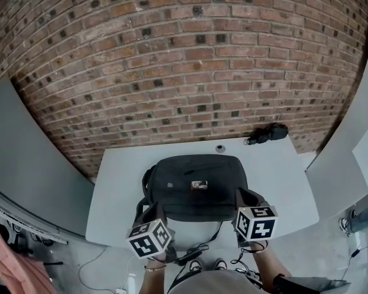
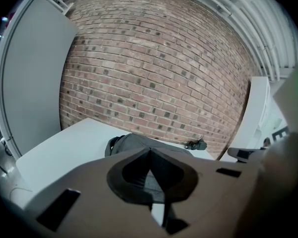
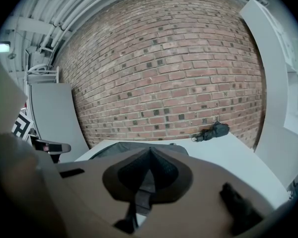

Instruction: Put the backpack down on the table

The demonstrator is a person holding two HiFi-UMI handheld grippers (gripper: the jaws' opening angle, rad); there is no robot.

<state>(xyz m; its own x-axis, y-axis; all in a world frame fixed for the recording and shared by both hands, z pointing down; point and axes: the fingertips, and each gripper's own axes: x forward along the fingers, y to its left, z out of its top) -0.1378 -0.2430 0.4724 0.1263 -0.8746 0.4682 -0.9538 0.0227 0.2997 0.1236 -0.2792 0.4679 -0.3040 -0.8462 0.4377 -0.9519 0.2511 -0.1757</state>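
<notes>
Black and lying flat, the backpack (image 1: 172, 179) rests at the middle of the table (image 1: 119, 192). Its long axis runs parallel to the table's near edge, and a strap loop sits at its end toward the table's left side. A small red-and-white label (image 1: 199, 185) sits on its upper face; the writing is too small to read. The only other print is the black-and-white square pattern on the marker cubes (image 1: 149, 238).

At the table's near edge, the left gripper (image 2: 149, 151) has its jaws pressed together at the tips over the backpack's near left corner. The right gripper (image 3: 150, 150) is also closed tip to tip at the near right corner. A dark strap (image 3: 138, 195) shows in the gap behind its tips, and I cannot tell whether it is pinched. A small black bundle (image 1: 267, 133) lies on the table's far right corner.
</notes>
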